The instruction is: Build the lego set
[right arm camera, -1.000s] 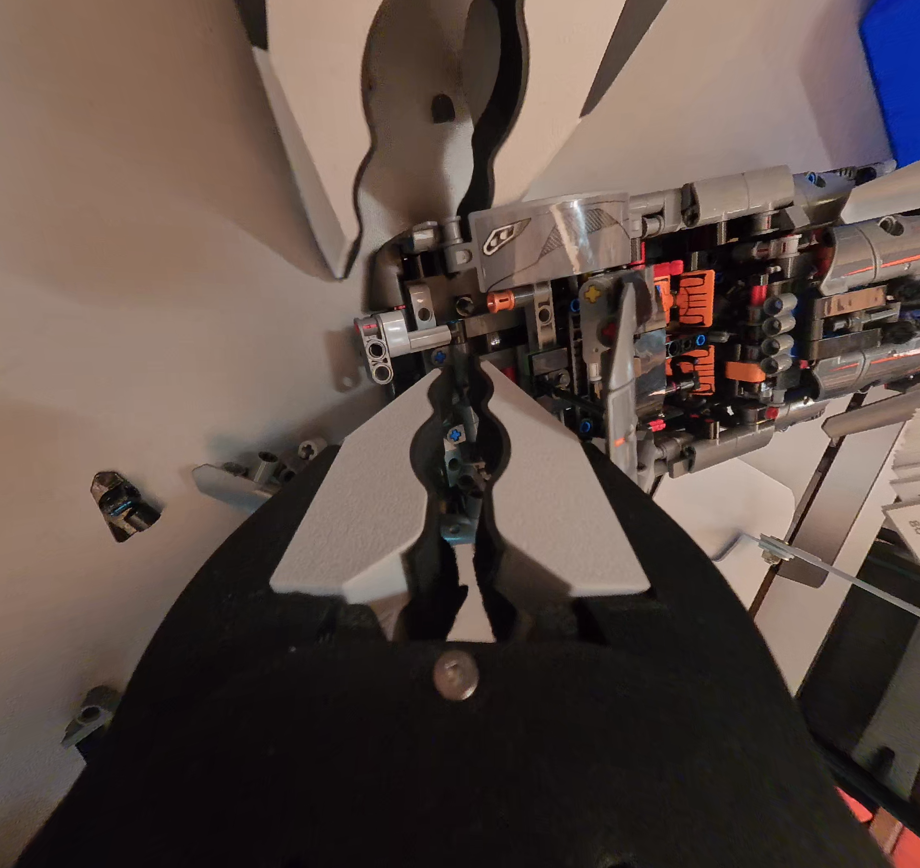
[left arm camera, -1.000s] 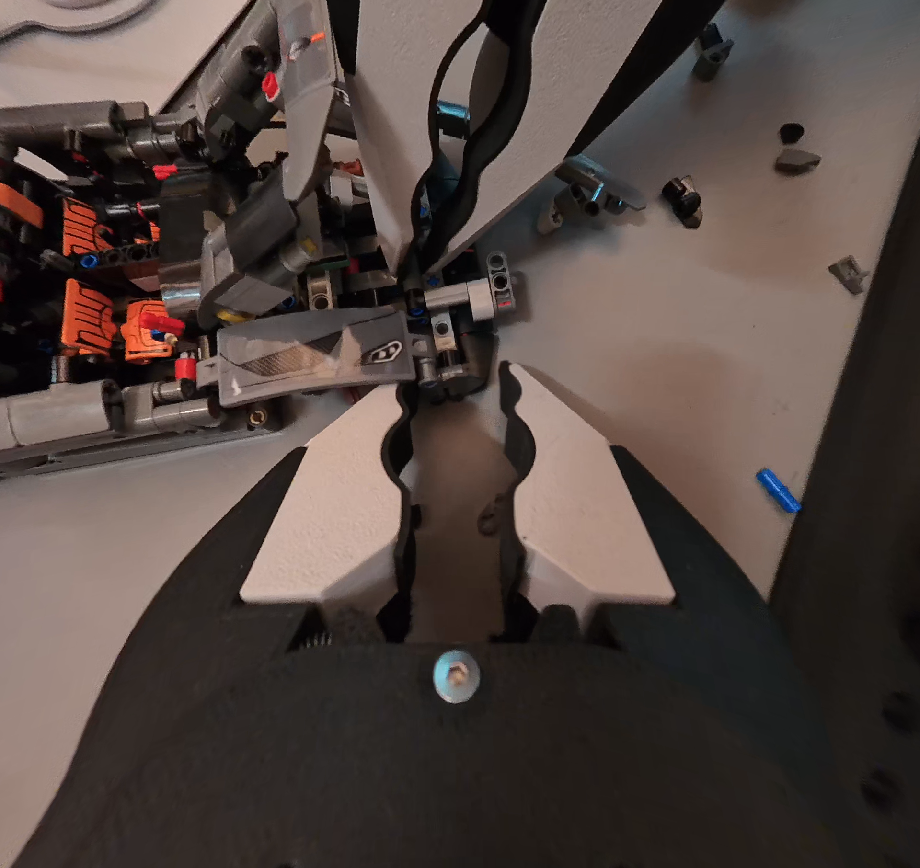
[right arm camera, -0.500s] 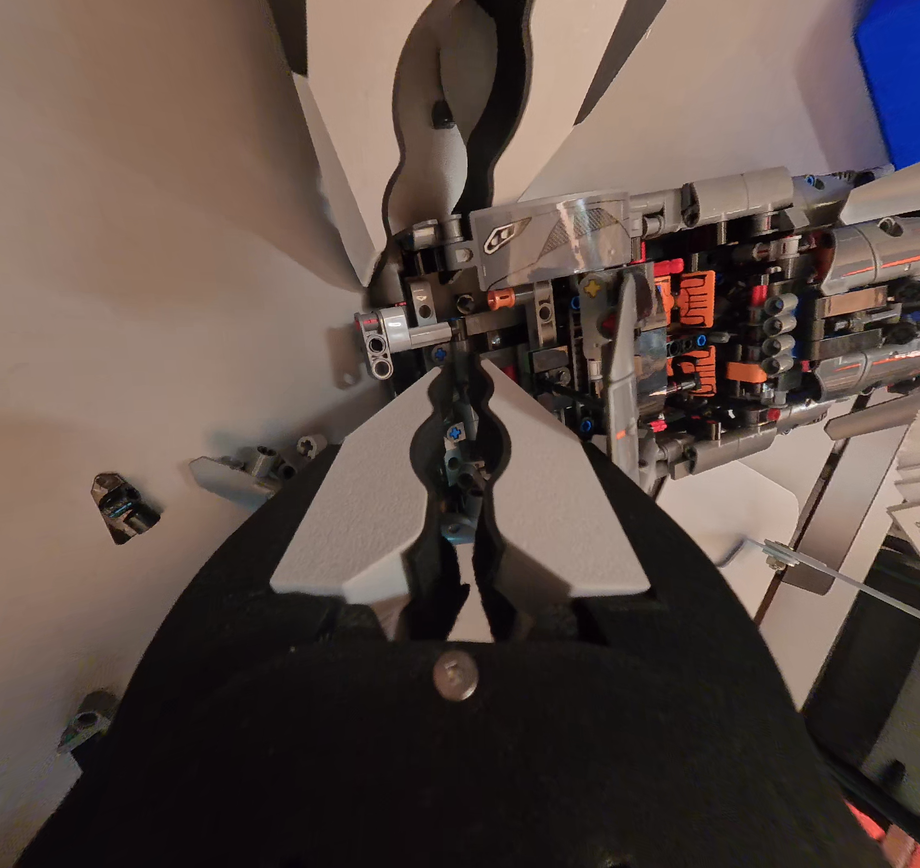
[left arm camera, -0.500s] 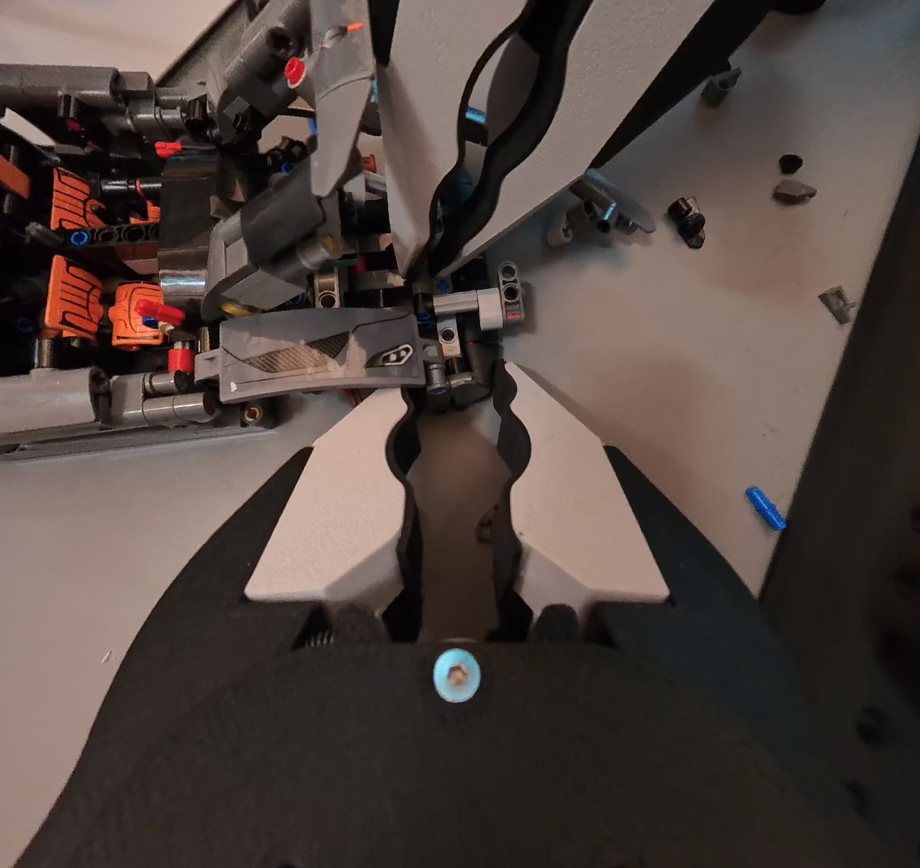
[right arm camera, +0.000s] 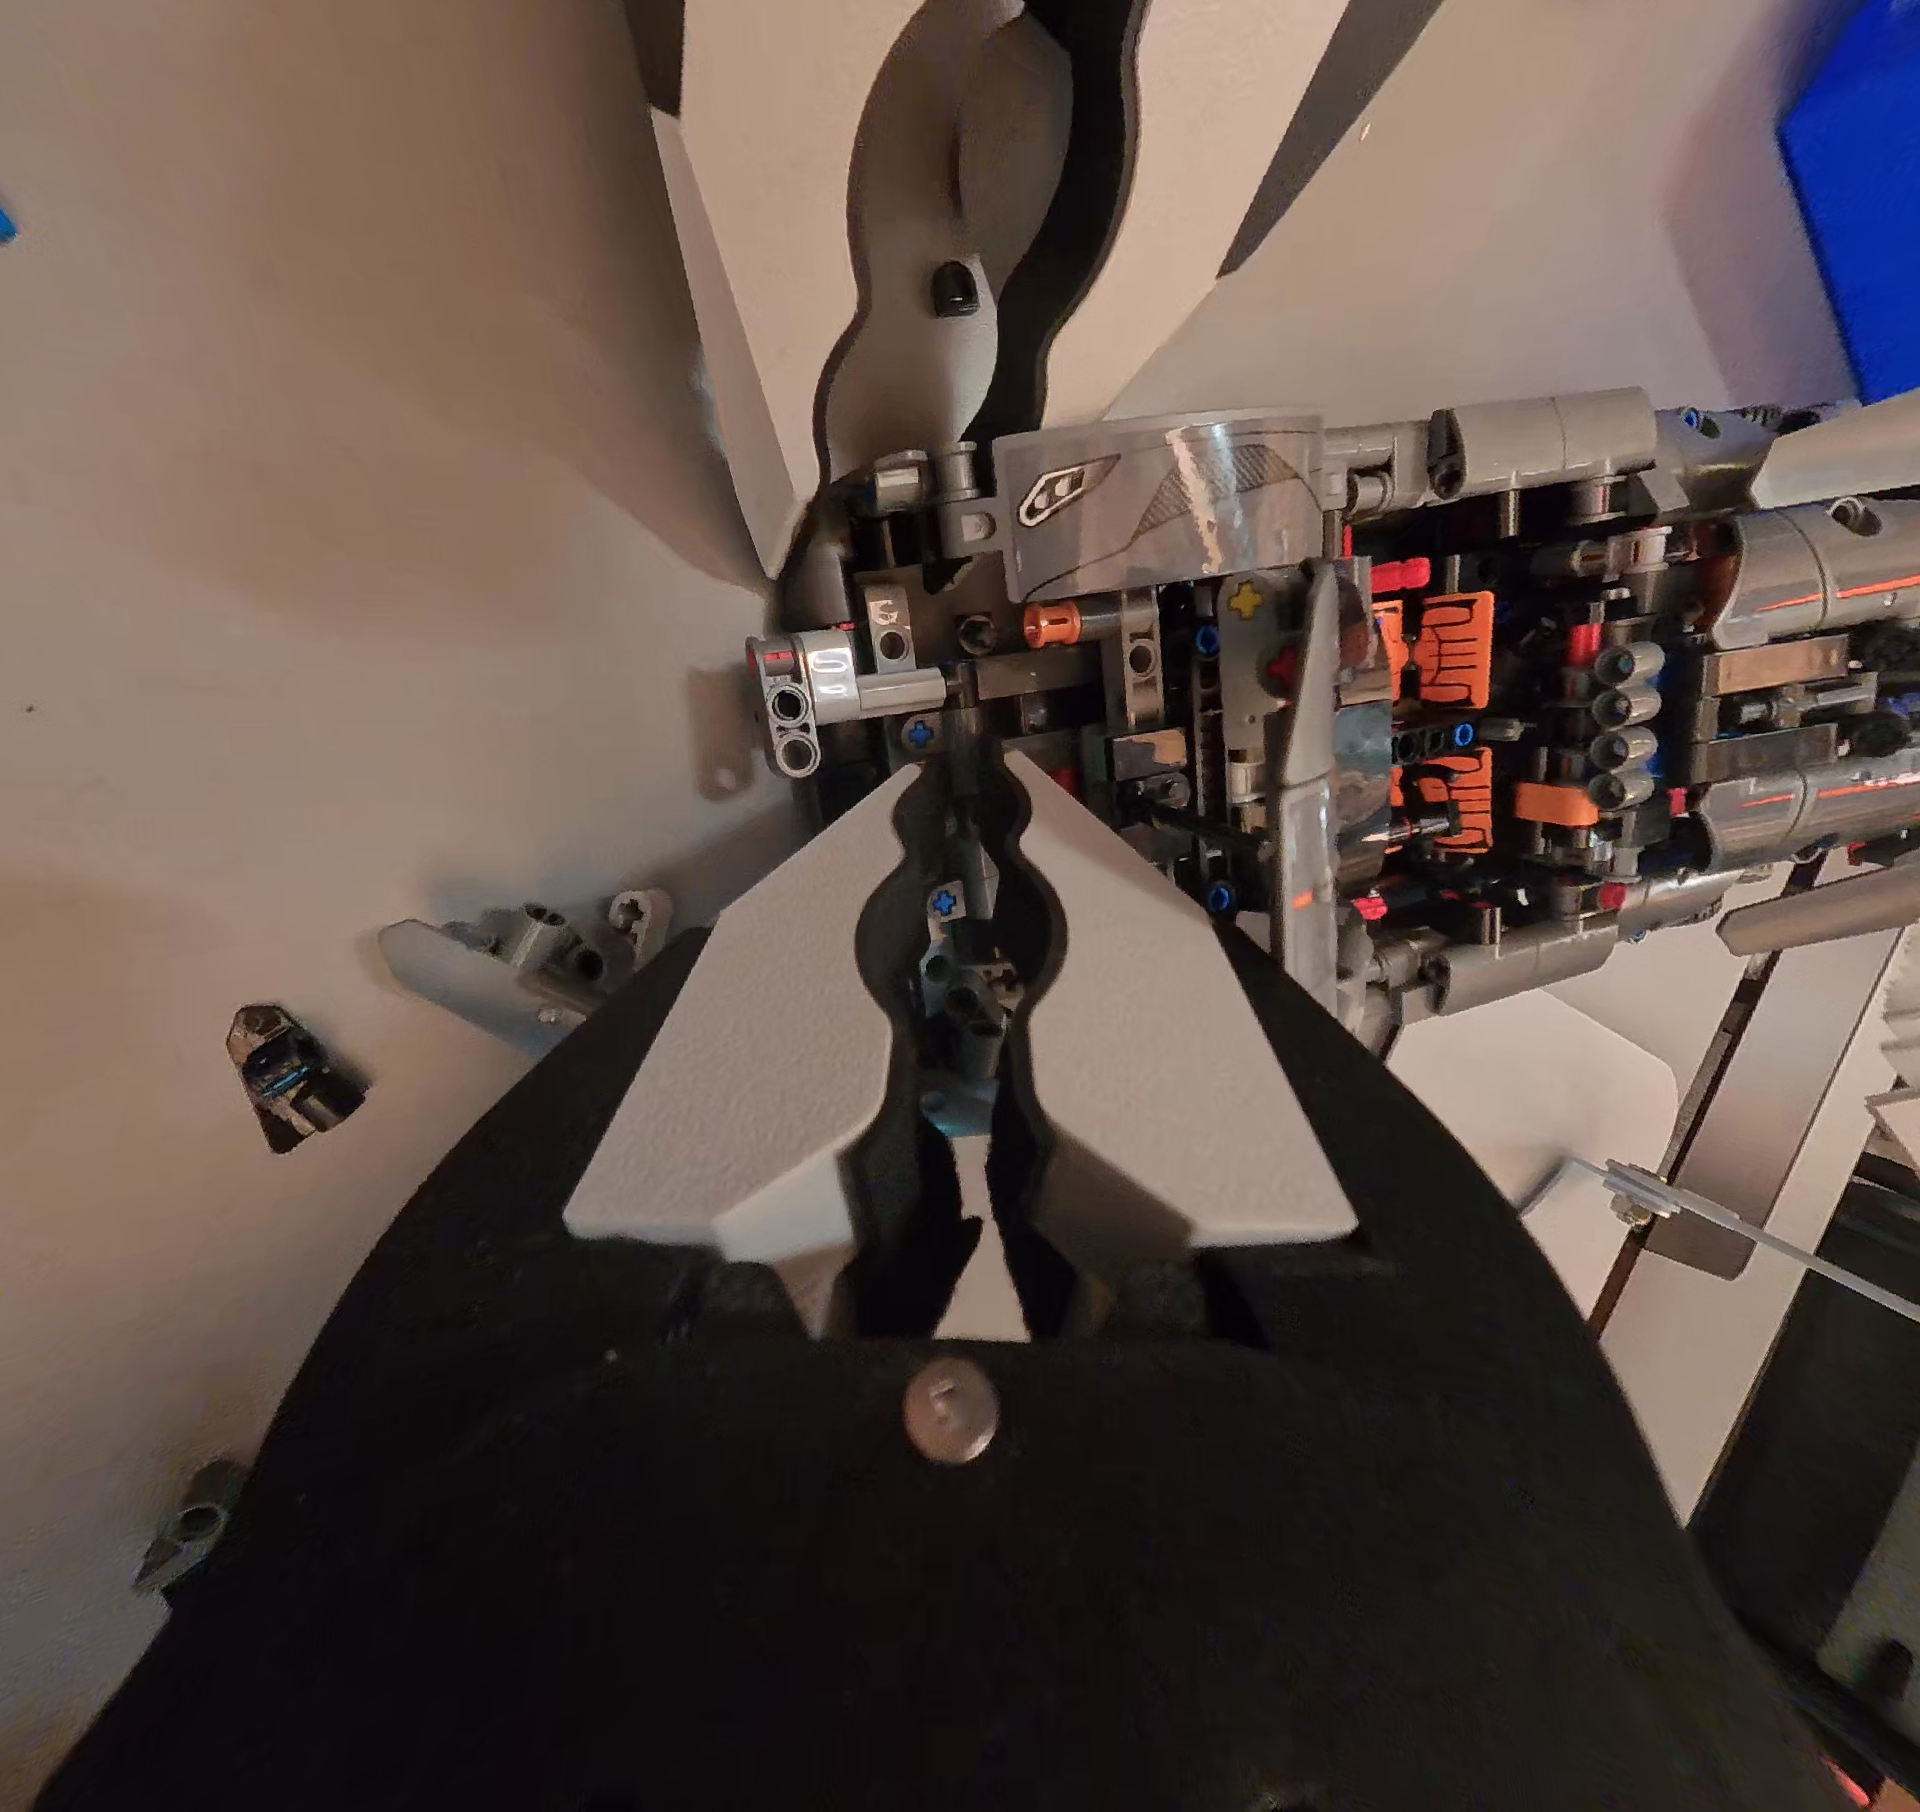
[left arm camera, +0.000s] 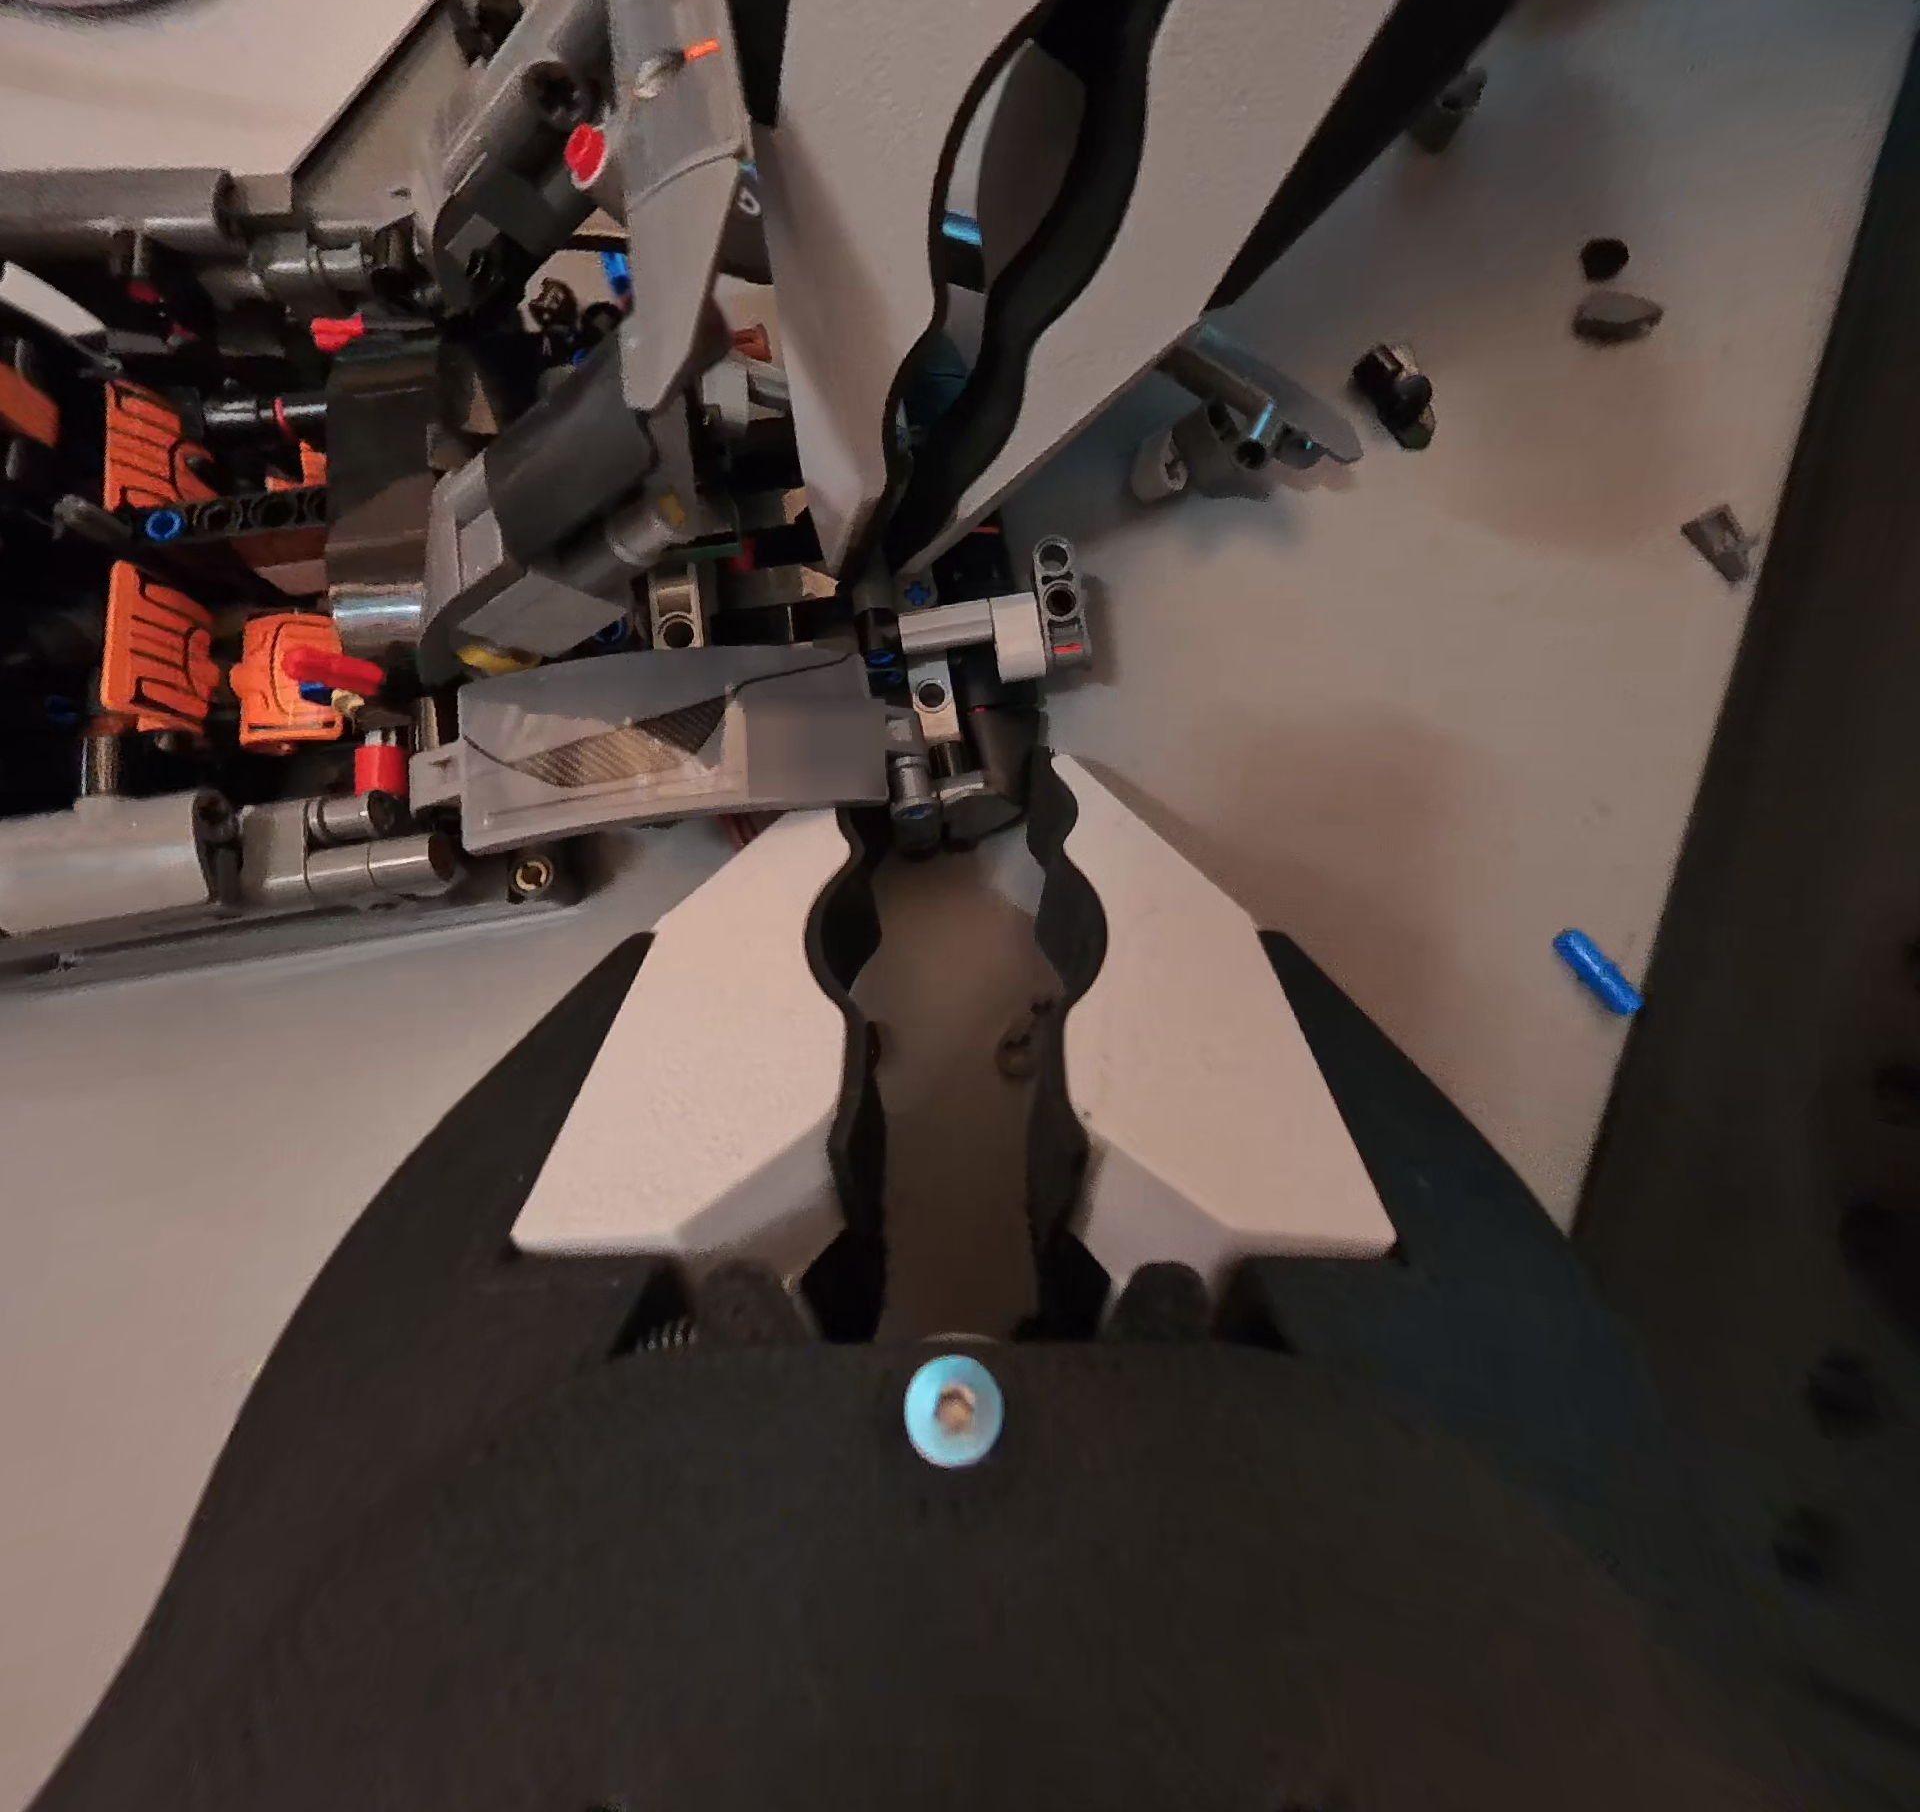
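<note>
A long grey, black and orange lego technic model (left arm camera: 644, 734) lies on the pale table (left arm camera: 1299, 827); it also shows in the right wrist view (right arm camera: 1164, 505). My left gripper (left arm camera: 940, 796) is narrowly open, its fingertips on either side of the model's near end corner. It enters the right wrist view from the top (right arm camera: 883, 505). My right gripper (right arm camera: 961, 775) is shut on a small dark technic sub-assembly with blue pins (right arm camera: 961, 973), its tips against the model's end by a light grey connector (right arm camera: 821, 676). It comes down from the top in the left wrist view (left arm camera: 894, 567).
Loose parts lie by the model's end: a grey sub-assembly (left arm camera: 1236, 422), a black piece (left arm camera: 1397, 391), small grey bits (left arm camera: 1720, 541) and a blue pin (left arm camera: 1598, 973). A dark edge (left arm camera: 1818, 827) bounds the table. A blue box (right arm camera: 1860, 183) and a metal bracket (right arm camera: 1683, 1232) stand beyond the model. Left tips to right tips: about 4 centimetres.
My left gripper has moved in until the model's end corner sits between its fingertips. My right gripper stays shut on the sub-assembly at the model's end.
</note>
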### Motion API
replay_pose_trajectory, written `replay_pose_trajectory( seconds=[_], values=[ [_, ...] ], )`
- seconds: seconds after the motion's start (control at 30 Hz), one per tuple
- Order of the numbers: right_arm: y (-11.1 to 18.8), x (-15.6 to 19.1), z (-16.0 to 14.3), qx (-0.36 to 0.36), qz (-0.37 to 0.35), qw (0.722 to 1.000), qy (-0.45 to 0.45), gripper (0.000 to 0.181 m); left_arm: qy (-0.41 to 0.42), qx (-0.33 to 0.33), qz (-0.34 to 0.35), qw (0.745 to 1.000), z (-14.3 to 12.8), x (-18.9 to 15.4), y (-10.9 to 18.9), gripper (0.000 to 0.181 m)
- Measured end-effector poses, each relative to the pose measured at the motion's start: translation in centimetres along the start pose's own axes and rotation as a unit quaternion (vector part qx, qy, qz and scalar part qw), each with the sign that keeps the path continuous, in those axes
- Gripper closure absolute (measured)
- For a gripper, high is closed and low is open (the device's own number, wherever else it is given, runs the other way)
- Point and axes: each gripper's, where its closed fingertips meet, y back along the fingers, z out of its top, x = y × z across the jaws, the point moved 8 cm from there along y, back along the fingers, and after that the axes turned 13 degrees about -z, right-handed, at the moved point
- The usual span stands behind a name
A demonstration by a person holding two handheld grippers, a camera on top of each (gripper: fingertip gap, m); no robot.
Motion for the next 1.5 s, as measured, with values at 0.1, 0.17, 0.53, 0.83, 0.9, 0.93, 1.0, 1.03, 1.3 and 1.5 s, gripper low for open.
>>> replay_pose_trajectory(
  seconds=[0.1,0.17,0.53,0.83,0.9,0.93,1.0,1.03,1.3,1.5],
  values=[
    [0.0,0.0,0.0,-0.003,0.001,1.0,-0.001,0.177,-0.02,0.006,-0.005,1.0,-0.1,0.1,0.1,0.156],
    [0.0,0.0,0.0,-0.002,0.001,1.0,0.0,0.177,-0.008,0.002,-0.004,1.0,-0.1,0.0,0.1,0.157],
    [0.0,0.1,0.1,-0.014,0.01,1.0,-0.003,0.176,0.018,-0.006,0.02,1.0,-0.4,-0.8,0.3,0.157],
    [-0.1,0.0,0.0,-0.015,0.009,1.0,-0.004,0.176,0.068,-0.016,0.023,0.997,-0.4,-0.9,0.3,0.157],
    [-0.1,0.0,0.0,-0.017,0.01,1.0,-0.004,0.176,0.068,-0.017,0.029,0.997,-0.4,-1.0,0.2,0.157],
    [-0.1,0.0,0.0,-0.018,0.011,1.0,-0.004,0.176,0.064,-0.018,0.028,0.997,-0.4,-1.0,0.2,0.157],
    [-0.1,0.0,0.0,-0.019,0.011,1.0,-0.004,0.176,0.047,-0.013,0.024,0.999,-0.5,-1.0,0.3,0.157],
    [-0.1,0.0,0.0,-0.019,0.011,1.0,-0.004,0.176,0.023,-0.006,0.024,0.999,-0.5,-0.9,0.3,0.157],
    [-0.1,0.0,0.1,-0.021,0.009,1.0,-0.002,0.176,-0.048,0.011,-0.022,0.999,-0.7,-0.2,0.7,0.157],
    [-0.1,0.0,0.2,-0.023,0.012,1.0,-0.002,0.176,-0.023,0.005,0.005,1.0,-0.9,-0.8,0.7,0.157]
  ],
)
